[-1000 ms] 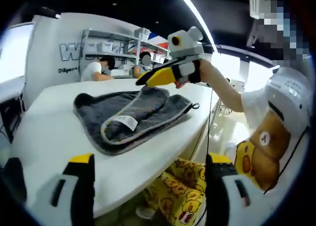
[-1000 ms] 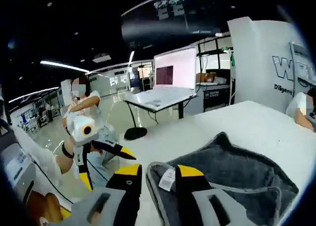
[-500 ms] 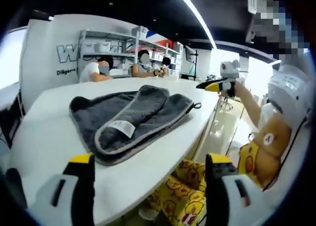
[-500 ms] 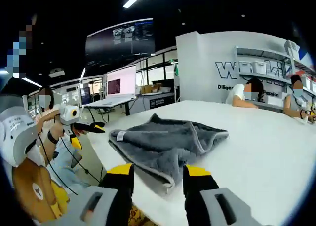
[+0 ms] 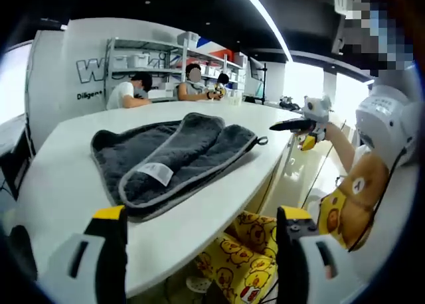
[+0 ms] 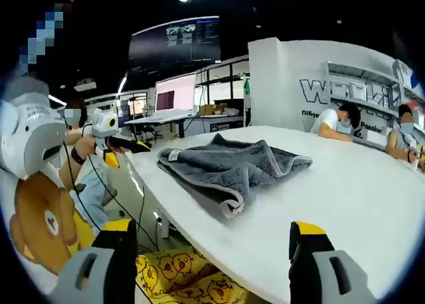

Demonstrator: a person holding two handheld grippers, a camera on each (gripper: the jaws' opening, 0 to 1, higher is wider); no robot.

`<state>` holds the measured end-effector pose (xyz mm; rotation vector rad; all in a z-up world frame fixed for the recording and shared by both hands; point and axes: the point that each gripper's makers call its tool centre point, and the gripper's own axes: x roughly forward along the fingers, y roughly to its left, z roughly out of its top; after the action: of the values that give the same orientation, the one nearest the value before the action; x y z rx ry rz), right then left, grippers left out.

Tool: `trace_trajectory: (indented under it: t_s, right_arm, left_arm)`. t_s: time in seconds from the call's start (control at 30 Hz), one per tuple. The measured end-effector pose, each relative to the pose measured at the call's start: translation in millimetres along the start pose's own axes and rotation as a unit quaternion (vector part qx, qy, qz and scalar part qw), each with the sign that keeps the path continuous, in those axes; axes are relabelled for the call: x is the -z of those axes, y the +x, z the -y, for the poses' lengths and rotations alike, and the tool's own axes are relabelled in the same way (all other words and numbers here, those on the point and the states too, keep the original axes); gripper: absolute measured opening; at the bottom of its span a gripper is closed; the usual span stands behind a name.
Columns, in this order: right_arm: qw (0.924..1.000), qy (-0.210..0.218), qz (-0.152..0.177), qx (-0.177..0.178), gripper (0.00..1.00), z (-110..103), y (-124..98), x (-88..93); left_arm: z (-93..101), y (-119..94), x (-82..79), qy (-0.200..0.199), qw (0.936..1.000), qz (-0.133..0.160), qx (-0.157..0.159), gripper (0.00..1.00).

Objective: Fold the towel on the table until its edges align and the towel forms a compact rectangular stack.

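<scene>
A grey towel [image 5: 174, 152] lies folded in loose layers on the white table [image 5: 60, 178], its white label [image 5: 155, 174] facing up and a small loop at its right corner. My left gripper [image 5: 201, 214] hangs open off the table's near edge, short of the towel. In the left gripper view the right gripper [image 5: 299, 128] is held out in a hand beyond the table's right edge, apart from the towel. In the right gripper view the towel [image 6: 232, 168] sits ahead on the table [image 6: 345, 184], and my right gripper [image 6: 214, 229] stands wide open, holding nothing. The left gripper [image 6: 118, 143] shows at far left.
Several people [image 5: 126, 91] sit at the table's far side before shelves [image 5: 143, 58]. The holder's yellow duck-print clothes [image 5: 246, 257] are below the near edge. Desks with monitors [image 6: 176, 95] stand across the room. Bare tabletop surrounds the towel.
My right gripper, which stood close over the towel's edge a second ago, has drawn back off the table and its jaws have spread wide. The towel lies still; the left gripper stays open.
</scene>
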<state>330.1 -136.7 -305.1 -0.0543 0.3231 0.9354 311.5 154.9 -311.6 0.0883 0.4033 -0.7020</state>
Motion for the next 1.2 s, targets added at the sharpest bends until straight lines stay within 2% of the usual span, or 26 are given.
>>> trace_trajectory:
  t_s: [0.07,0.2,0.3,0.5,1.2]
  right_arm:
    - [1.0000,-0.001,0.001,0.004,1.00,3,-1,1.2]
    - [0.9983,-0.040,-0.030,0.032,1.00,14,-2,12.8]
    - [0.9981,-0.041,-0.033,0.031,1.00,13,-1,14.4]
    - [0.9992,-0.029,-0.015,0.021,1.00,11,-3,8.1]
    - [0.9981,-0.052,-0.029,0.015,1.00,5,2,2.9]
  left_arm:
    - [-0.6,-1,0.9,-0.003,1.0000,0.000,-0.004,0.98]
    - [-1.8,-3,2.1,-0.006,0.9999,-0.001,-0.009,0.98]
    - [-2.5,-3,2.3,-0.007,0.9999,-0.002,-0.010,0.98]
    - [-0.6,0,1.2,-0.006,1.0000,-0.001,-0.007,0.98]
    - [2.1,-3,4.9,-0.005,1.0000,-0.001,-0.004,0.98]
